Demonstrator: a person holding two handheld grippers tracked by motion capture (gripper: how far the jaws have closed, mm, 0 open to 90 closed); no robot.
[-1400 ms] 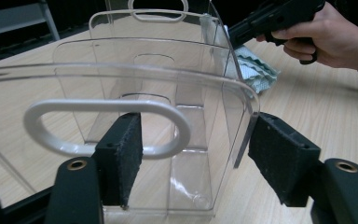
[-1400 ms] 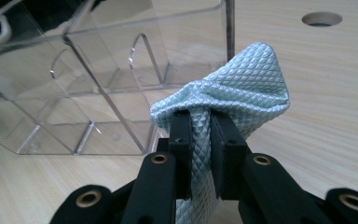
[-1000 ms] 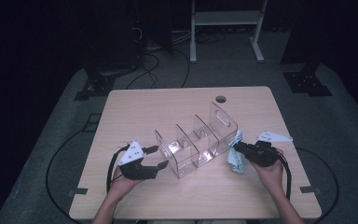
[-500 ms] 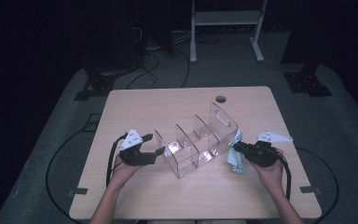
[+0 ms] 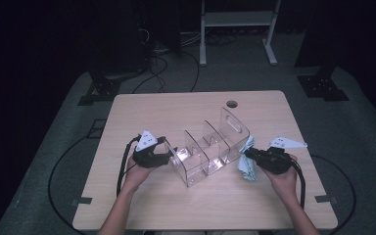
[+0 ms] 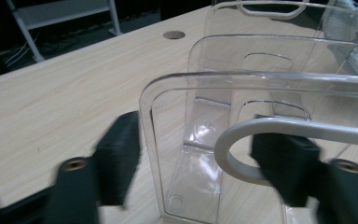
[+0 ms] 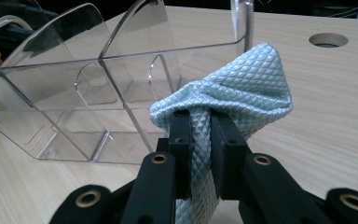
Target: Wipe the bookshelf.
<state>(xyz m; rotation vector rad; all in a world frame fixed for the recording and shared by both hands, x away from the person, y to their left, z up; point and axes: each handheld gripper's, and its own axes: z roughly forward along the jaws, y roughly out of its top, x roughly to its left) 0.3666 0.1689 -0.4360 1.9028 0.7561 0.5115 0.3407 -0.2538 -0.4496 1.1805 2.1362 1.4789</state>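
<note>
A clear acrylic organizer (image 5: 210,147) with several compartments lies across the middle of the wooden table (image 5: 176,107). My left gripper (image 5: 169,155) is at its left end. In the left gripper view its jaws (image 6: 200,158) straddle the organizer's (image 6: 261,79) end wall. They have just been closing, and a gap still shows beside the wall. My right gripper (image 5: 248,154) sits at the organizer's right side, shut on a pale blue quilted cloth (image 5: 247,164). In the right gripper view the cloth (image 7: 242,88) bunches above the pinching jaws (image 7: 200,135), against the organizer (image 7: 74,84).
A round cable hole (image 5: 232,104) lies in the table behind the organizer. Bare tabletop stretches along the far edge and the near edge. Cables and a metal stand (image 5: 235,19) are on the dark floor beyond the table.
My left gripper has moved right up to the organizer's left end, and its jaws now stand on either side of the end wall. The right gripper and cloth have stayed put.
</note>
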